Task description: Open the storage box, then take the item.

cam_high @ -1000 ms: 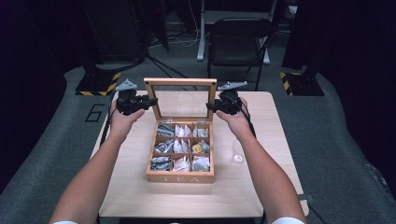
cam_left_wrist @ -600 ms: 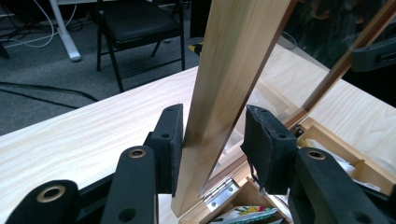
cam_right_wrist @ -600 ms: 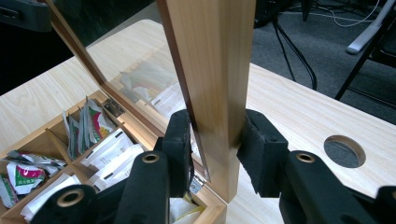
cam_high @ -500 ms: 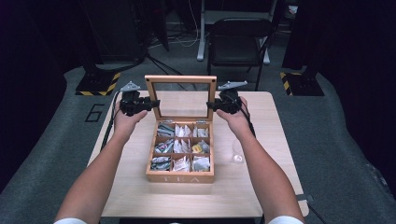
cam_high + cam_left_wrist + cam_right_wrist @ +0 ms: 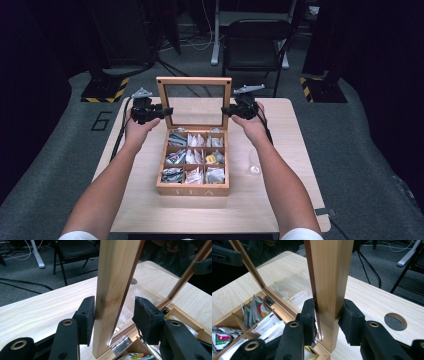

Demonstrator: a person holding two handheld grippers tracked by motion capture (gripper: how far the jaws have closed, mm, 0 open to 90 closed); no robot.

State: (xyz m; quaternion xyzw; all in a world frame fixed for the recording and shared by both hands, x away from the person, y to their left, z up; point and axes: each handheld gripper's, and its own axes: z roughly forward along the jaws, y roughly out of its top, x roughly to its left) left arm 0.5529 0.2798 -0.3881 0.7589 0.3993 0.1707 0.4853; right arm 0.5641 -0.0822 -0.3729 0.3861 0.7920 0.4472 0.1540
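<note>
Between the hand-held grippers (image 5: 197,111), upright lid (image 5: 194,80).

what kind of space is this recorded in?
Likely a lab or studio recording bay, not a home: a lone light-wood table on grey carpet, hazard-striped stand bases, loose cables and a black folding chair behind.

Pale matt wooden lid (image 5: 194,81), glass pane, shiny metal hinge (image 5: 120,345).

Light falls from above on the pale table (image 5: 280,200), which shows bright against a dim, nearly black room. The lid (image 5: 287,290) glass carries soft reflections. Near jaws blur slightly.
</note>
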